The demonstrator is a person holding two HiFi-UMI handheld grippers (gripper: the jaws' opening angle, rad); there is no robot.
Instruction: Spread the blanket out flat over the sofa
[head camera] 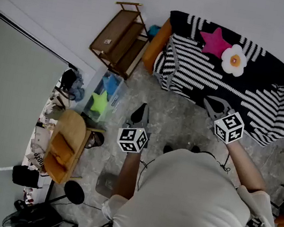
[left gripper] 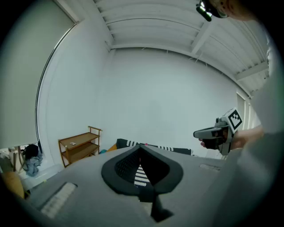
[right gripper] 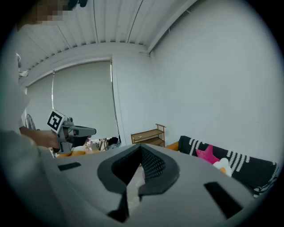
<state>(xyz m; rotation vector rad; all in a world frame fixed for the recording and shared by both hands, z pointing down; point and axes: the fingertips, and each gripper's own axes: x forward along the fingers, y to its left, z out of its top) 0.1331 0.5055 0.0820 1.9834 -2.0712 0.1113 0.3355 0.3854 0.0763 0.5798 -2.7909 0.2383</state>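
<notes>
Left gripper [head camera: 142, 110]: jaws closed tip to tip with nothing between them, held over bare grey stone-pattern floor [head camera: 177, 116]. Far left: drawn window blind [head camera: 4, 91], with a strip of small clutter along its foot. Next: light wooden chair [head camera: 65, 146] with an orange cushion, near a clear storage box [head camera: 113, 95] holding a green star [head camera: 99, 101] and blue items; both edge the left side of the open floor. Wooden two-tier shelf [head camera: 121, 37]: against the wall, just beside the orange arm of the sofa [head camera: 154, 47]. Centre: floor open between the person and the sofa front. Upper right: black-and-white striped blanket [head camera: 219, 77], lying over the sofa's back and seat and draped down its front and right end; its left end is bunched in a fold near the orange arm, which shows uncovered. On the blanket: pink star cushion [head camera: 214, 41] touching a white flower cushion [head camera: 234, 59]. Right gripper [head camera: 212, 102]: jaw tips together, empty, before the blanket's front edge, not touching it.
</notes>
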